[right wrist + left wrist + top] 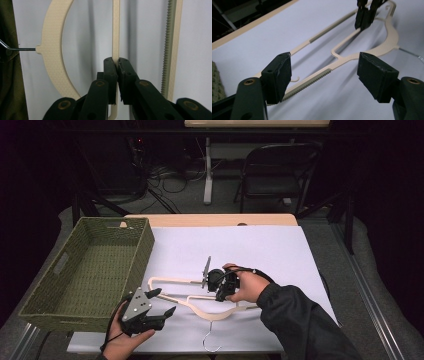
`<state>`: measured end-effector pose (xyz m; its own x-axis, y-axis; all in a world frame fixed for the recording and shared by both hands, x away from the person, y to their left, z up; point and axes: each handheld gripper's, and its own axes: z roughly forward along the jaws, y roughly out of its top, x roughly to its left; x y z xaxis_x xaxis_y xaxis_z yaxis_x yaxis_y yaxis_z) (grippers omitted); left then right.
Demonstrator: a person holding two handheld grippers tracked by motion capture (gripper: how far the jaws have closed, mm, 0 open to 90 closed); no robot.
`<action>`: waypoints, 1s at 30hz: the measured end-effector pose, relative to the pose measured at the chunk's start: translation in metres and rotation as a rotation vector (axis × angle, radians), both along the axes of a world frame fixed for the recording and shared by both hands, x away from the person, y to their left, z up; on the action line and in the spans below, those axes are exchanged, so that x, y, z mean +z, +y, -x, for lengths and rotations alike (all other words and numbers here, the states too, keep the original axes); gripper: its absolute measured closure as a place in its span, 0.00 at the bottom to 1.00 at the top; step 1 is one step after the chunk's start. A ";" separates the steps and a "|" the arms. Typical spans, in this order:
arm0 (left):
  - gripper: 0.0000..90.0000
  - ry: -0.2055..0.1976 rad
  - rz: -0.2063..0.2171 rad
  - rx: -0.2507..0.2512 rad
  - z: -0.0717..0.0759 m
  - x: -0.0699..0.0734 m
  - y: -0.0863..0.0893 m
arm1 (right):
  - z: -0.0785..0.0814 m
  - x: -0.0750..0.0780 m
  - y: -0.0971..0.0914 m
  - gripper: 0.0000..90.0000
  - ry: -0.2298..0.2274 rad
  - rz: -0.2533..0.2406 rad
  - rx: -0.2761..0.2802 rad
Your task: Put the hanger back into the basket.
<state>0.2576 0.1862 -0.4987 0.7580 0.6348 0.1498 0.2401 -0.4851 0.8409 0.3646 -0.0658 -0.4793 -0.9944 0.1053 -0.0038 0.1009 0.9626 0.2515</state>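
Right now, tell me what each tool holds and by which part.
The right tool is shut on the cream hanger, gripping its thin inner bar. The left tool is open and holds nothing, its jaws spread above the hanger's ridged arm.

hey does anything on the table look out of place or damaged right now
Nothing stands out. The cream plastic hanger lies flat and looks whole; the right gripper is clamped on its inner bar. The left gripper is open beside the upright green woven basket.
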 end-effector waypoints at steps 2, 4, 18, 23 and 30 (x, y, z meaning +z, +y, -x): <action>0.29 -0.007 -0.034 -0.006 -0.002 -0.005 -0.004 | 0.000 0.001 -0.001 0.96 0.002 0.007 -0.005; 0.28 -0.017 -0.064 -0.014 -0.003 -0.011 -0.009 | 0.000 0.001 -0.002 0.96 0.002 0.010 -0.001; 0.25 -0.094 -0.212 -0.035 -0.007 -0.025 -0.022 | 0.000 0.001 0.000 0.96 0.017 -0.006 -0.002; 0.25 -0.118 -0.259 -0.051 -0.009 -0.027 -0.030 | 0.000 0.001 0.001 0.96 0.024 -0.003 0.002; 0.27 -0.147 -0.296 -0.077 -0.012 -0.028 -0.040 | 0.000 0.000 0.003 0.96 0.032 -0.001 0.004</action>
